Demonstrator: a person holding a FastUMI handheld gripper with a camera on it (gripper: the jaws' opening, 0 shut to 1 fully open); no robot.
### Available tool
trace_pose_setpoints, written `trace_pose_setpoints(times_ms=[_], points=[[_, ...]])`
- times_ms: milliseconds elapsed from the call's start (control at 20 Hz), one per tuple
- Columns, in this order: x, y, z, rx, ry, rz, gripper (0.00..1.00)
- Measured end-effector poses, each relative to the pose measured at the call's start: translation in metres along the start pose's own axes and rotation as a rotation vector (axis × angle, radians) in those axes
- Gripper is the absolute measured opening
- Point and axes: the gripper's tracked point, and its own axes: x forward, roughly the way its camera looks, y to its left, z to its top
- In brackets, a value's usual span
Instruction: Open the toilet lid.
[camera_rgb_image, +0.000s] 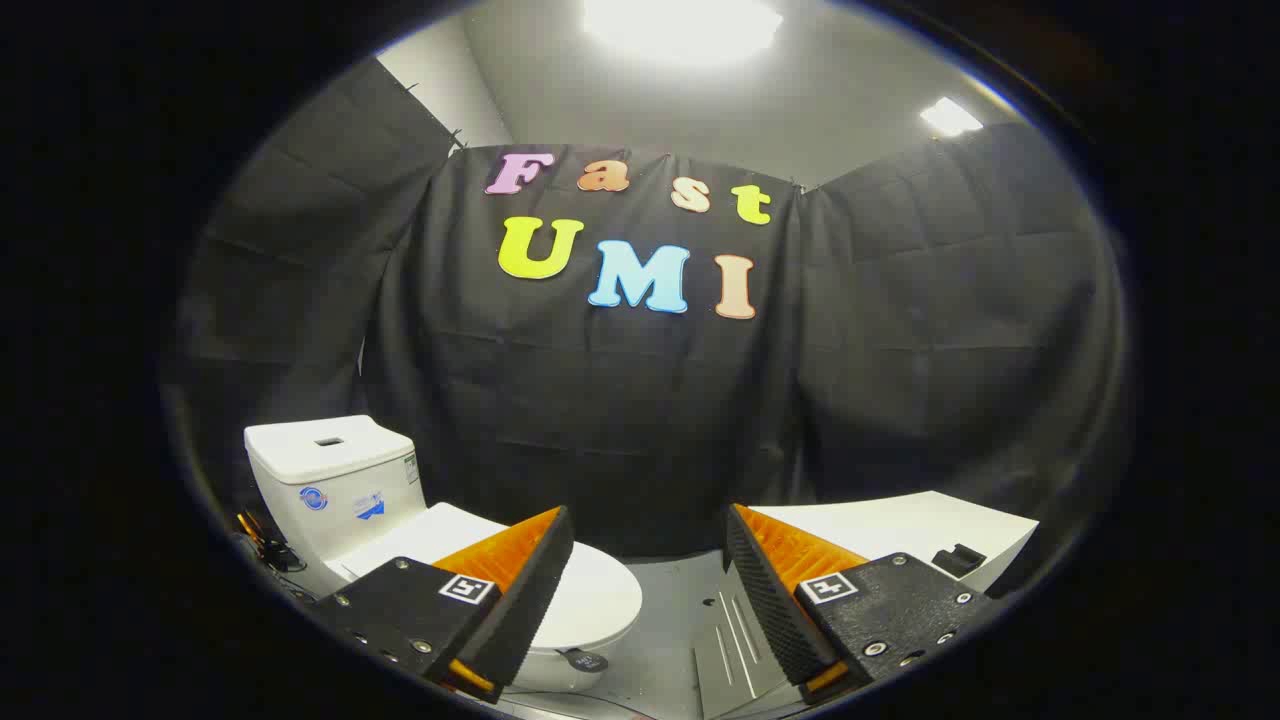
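A white toilet stands to the left, its tank against the black cloth wall. Its lid lies flat and closed over the bowl, partly hidden behind my left finger. My gripper is open, with a wide gap and nothing between the fingers. The lid's front end lies just beyond the left finger's tip. The right finger hangs over the grey floor, apart from the toilet.
A white table or counter stands to the right behind the right finger, with a small black object on it. Grey floor with a metal plate lies between toilet and counter. Cables lie left of the tank.
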Motion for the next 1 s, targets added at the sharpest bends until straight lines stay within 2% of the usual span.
trace_pose_setpoints(times_ms=[750, 1000], points=[[0.0016, -0.0013, -0.0010, -0.027, 0.003, -0.009, 0.95], [0.0026, -0.0005, 0.0006, 0.015, -0.004, -0.017, 0.95]])
